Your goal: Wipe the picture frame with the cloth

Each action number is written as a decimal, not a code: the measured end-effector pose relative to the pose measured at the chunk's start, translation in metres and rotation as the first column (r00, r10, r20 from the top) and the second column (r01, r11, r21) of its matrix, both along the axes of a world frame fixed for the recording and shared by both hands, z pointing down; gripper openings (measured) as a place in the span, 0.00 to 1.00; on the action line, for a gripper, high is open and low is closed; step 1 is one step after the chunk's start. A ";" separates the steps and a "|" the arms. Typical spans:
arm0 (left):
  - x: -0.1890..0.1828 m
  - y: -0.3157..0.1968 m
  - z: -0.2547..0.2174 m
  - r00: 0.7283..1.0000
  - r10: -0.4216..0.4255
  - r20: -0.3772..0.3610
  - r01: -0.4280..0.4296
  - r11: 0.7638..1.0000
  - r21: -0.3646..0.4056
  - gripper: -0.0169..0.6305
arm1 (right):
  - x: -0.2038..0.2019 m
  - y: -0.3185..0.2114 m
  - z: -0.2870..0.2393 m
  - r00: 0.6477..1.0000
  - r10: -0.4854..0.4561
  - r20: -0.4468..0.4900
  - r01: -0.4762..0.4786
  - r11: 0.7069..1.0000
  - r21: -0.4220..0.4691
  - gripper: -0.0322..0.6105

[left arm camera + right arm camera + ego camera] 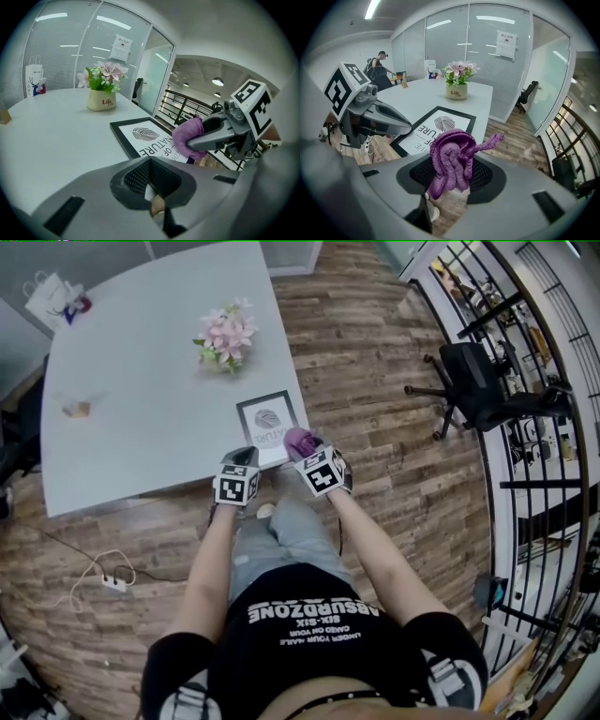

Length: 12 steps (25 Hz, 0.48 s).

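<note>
- My right gripper (307, 451) is clamped on a bunched purple cloth (450, 161), with one loose end sticking out to the side
- The picture frame (267, 427) lies flat on a white table (141, 381); it is black-edged and holds a white print of a leaf with lettering under it
- The cloth sits at the frame's near right corner, but I cannot tell whether it touches the glass
- My left gripper (405, 125) has its jaws pressed together with nothing between them, just off the frame's near left corner
- Beyond the frame's far edge stands a small pot of pink flowers (225, 338), well apart from it
- To the right of the frame the table ends and a wooden floor (394, 456) begins, with a black office chair (478, 381) on it
</note>
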<state>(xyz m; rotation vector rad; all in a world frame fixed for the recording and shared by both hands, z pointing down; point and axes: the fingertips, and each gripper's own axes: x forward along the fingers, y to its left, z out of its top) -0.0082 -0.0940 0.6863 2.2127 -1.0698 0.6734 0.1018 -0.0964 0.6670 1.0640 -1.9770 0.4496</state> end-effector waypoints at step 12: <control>0.001 -0.003 0.000 1.000 0.029 0.007 -0.029 0.999 0.016 0.05 | 0.000 -0.009 0.004 1.000 -0.010 -0.006 0.010 1.000 0.011 0.34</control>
